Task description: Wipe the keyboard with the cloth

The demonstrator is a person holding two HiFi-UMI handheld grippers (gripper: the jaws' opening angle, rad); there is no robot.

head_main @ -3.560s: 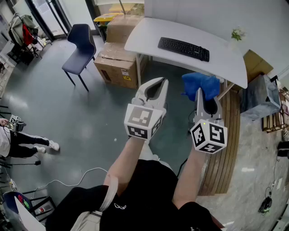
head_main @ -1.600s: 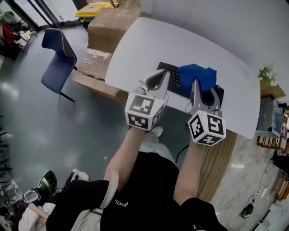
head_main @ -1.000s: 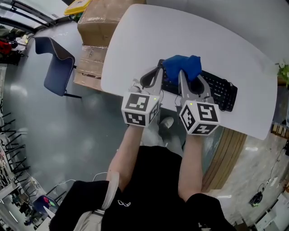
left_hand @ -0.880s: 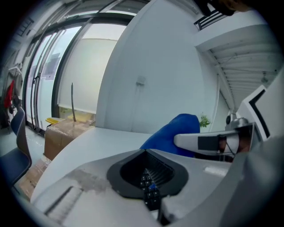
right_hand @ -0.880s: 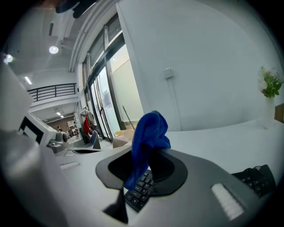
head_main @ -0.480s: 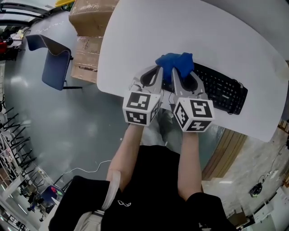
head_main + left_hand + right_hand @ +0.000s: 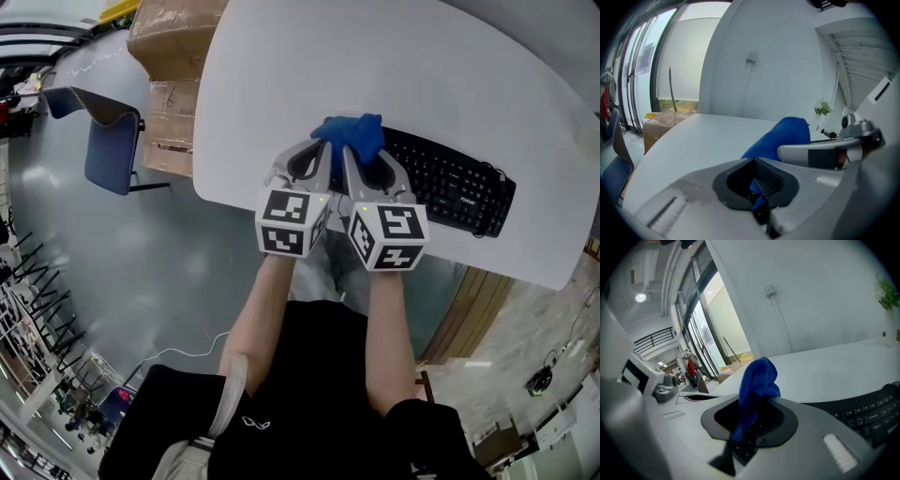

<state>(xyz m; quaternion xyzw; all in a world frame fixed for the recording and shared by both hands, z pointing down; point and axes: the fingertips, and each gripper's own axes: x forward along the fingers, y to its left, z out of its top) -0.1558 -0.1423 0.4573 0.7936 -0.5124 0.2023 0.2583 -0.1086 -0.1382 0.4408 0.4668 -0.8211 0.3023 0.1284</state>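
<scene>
Over the left end of the black keyboard on the white table, we hold both grippers close side by side. Our right gripper is clenched on the blue cloth, which bunches up past its tips above the keys. Our left gripper has its jaws closed together, tips just beside the cloth, grasping nothing we can make out.

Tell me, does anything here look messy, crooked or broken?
Nothing looks spilled or broken. The blue cloth is just bunched up in the right tongs, over the left end of the keyboard.
</scene>
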